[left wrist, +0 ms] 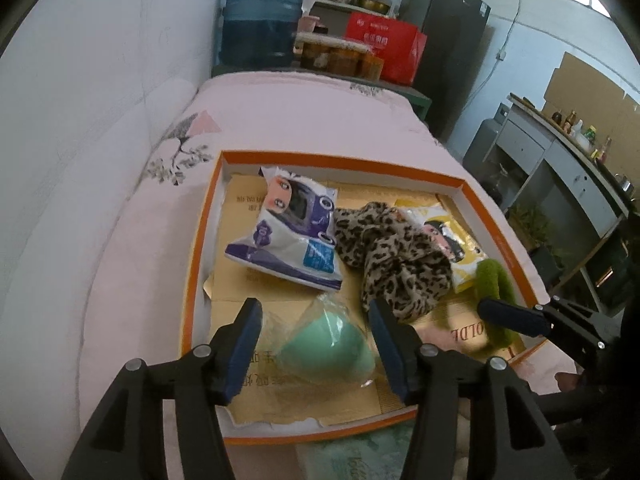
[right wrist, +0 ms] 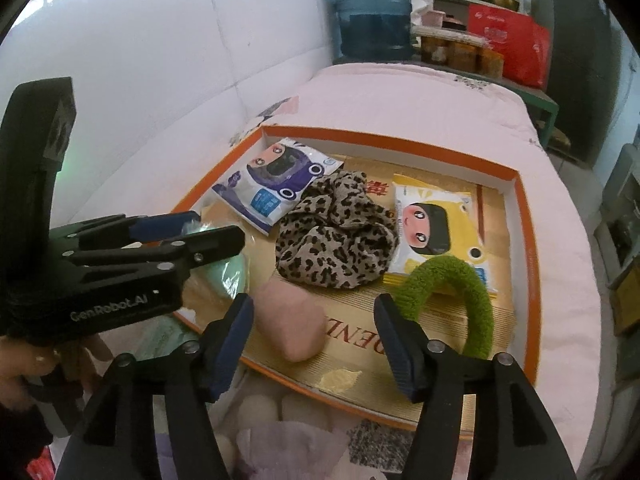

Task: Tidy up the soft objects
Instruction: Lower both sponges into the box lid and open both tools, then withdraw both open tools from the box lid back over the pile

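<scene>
An orange-rimmed tray (left wrist: 344, 162) on the bed holds the soft things. My left gripper (left wrist: 313, 304) stands open around a mint-green sponge in clear wrap (left wrist: 328, 344), and its pads are clear of the sponge. My right gripper (right wrist: 314, 299) is open over a pink soft lump (right wrist: 288, 324) at the tray's near edge, not pressing it. A green fuzzy loop (right wrist: 452, 280) lies just right of it. A leopard-print cloth (right wrist: 336, 240), a purple-white wipes pack (right wrist: 276, 188) and a yellow pack (right wrist: 436, 224) lie farther back. The left gripper (right wrist: 218, 228) also shows at the left.
The tray (right wrist: 400, 136) sits on a pink bedcover (left wrist: 304, 112) with a white wall on the left. More soft items (right wrist: 260, 412) and a teal pack (left wrist: 352, 456) lie in front of the tray. A blue water jug (left wrist: 260, 16) and a red bag (left wrist: 384, 46) stand beyond the bed.
</scene>
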Motion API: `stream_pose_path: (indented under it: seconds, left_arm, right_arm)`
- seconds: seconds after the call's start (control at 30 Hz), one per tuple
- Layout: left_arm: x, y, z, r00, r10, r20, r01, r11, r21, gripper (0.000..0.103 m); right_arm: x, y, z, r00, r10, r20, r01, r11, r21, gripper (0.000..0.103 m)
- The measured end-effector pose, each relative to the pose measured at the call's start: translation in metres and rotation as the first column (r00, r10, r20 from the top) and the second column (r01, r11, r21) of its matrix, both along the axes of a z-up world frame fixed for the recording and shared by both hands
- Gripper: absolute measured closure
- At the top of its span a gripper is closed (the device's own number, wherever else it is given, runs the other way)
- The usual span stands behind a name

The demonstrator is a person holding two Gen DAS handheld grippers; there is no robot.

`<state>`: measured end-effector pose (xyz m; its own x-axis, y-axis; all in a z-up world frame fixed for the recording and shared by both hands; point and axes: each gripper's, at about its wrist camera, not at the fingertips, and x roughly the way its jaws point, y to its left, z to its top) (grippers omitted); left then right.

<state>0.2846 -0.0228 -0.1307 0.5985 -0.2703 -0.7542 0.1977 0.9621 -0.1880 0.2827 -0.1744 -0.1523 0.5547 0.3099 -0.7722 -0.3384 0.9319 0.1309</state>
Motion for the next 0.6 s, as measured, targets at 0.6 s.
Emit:
stream_pose_path:
  seconds: [0.6]
  left_arm:
    - [-0.041, 0.001, 0.039, 0.996, 0.028, 0.090, -0.030, 0.999, 0.021, 0.035]
  right_arm:
    - [-0.044, -0.012, 0.029, 0.998, -0.057, 0.038, 0.056, 0.998, 0.034, 0.039]
